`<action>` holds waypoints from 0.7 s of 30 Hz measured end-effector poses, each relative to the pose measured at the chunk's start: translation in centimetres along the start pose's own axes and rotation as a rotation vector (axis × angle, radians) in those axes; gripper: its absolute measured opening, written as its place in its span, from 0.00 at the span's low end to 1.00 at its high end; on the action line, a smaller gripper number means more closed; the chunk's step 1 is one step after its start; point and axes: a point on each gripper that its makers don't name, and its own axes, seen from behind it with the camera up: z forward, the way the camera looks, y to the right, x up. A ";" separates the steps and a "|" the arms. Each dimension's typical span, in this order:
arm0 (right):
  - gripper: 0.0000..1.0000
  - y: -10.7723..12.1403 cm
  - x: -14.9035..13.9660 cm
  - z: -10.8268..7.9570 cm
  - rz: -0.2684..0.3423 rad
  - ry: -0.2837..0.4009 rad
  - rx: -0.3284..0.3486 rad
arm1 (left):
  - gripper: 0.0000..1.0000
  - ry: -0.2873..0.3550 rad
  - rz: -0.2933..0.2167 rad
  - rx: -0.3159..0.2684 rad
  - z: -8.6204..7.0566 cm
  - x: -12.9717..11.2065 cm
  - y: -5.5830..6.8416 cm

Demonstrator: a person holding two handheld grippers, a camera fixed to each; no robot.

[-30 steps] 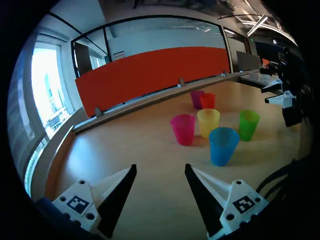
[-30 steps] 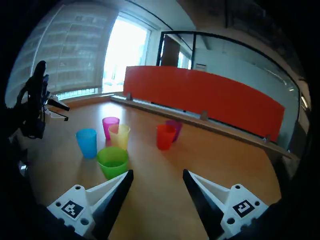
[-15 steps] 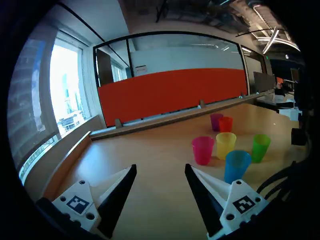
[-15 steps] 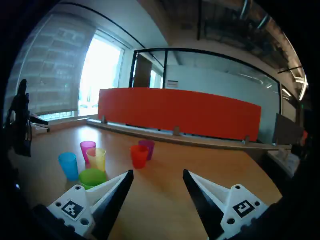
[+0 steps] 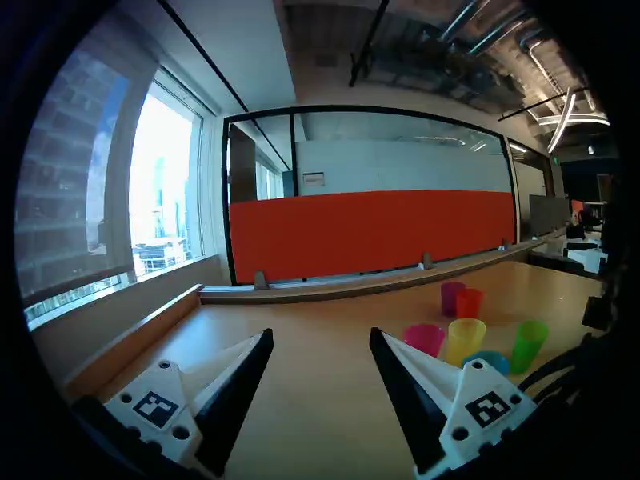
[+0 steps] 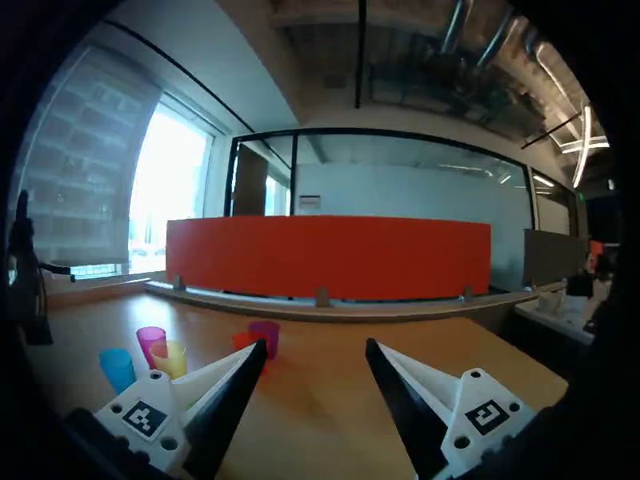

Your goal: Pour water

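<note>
In the left gripper view, a tall window (image 5: 160, 208) lights the far left. The left gripper (image 5: 320, 336) points along a smooth, pale wooden bench (image 5: 320, 416). Its two white, wedge-shaped fingers are tipped in black, and the jaws stand wide apart with nothing between them.

Behind them, a flat orange panel (image 5: 372, 232) runs along the far edge of the bench. To the right of the jaws we count six cups, all on the bench and apart from the gripper. In the near row stand a pink cup (image 5: 424, 338), a yellow cup (image 5: 466, 340), a blue cup (image 5: 486, 362) half hidden behind the right finger, and a green cup (image 5: 528, 344). A purple cup (image 5: 452, 298) and a red cup (image 5: 469, 302) stand side by side farther back.

Each cup is a round, tapered tumbler of glossy, translucent plastic, wider at the mouth. We cannot tell whether any of them holds water.

In the right gripper view we count five cups on the bench (image 6: 320, 416), low on the left. From left to right they are blue (image 6: 118, 368), pink (image 6: 150, 342), yellow (image 6: 170, 358), red (image 6: 244, 340) just behind the left fingertip, and purple (image 6: 264, 336). The right gripper (image 6: 316, 344) has its jaws wide apart too, with nothing in them. The panel (image 6: 328, 256) spans the background.
</note>
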 end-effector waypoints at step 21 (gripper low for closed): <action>0.96 2.6 1.1 -0.1 0.038 0.044 -0.135 | 0.89 0.019 -0.064 0.048 0.7 -0.5 0.4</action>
